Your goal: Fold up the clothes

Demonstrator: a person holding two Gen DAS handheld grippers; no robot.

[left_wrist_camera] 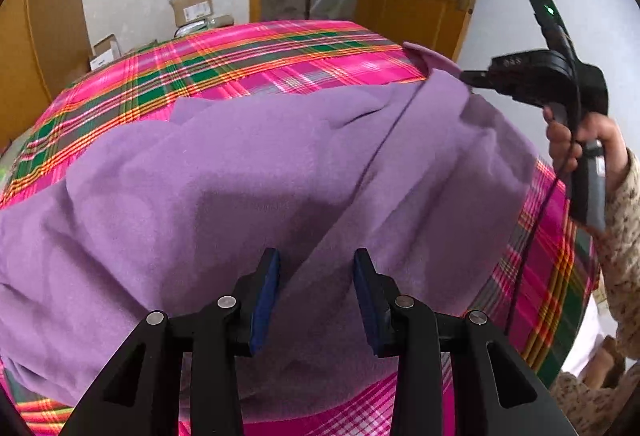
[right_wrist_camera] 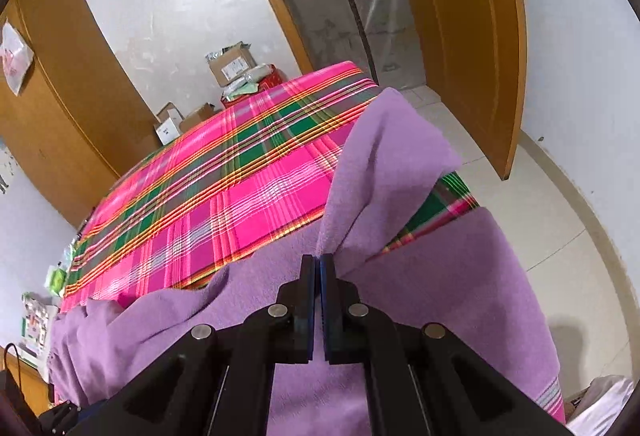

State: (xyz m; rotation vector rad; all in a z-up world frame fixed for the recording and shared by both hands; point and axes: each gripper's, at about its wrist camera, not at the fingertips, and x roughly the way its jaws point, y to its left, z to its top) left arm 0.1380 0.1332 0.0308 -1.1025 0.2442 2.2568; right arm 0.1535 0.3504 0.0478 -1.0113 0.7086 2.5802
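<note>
Only the right wrist view shows the right gripper (right_wrist_camera: 319, 264) clenched on the purple cloth (right_wrist_camera: 384, 163); the left gripper (left_wrist_camera: 316, 268) hangs released above it.

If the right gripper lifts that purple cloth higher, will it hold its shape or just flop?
Probably flop: the purple cloth already sags in soft folds from the pinch of the right gripper. It looks fuzzy, so it will likely drag on the plaid cover rather than slide. The open left gripper isn't supporting it.
</note>
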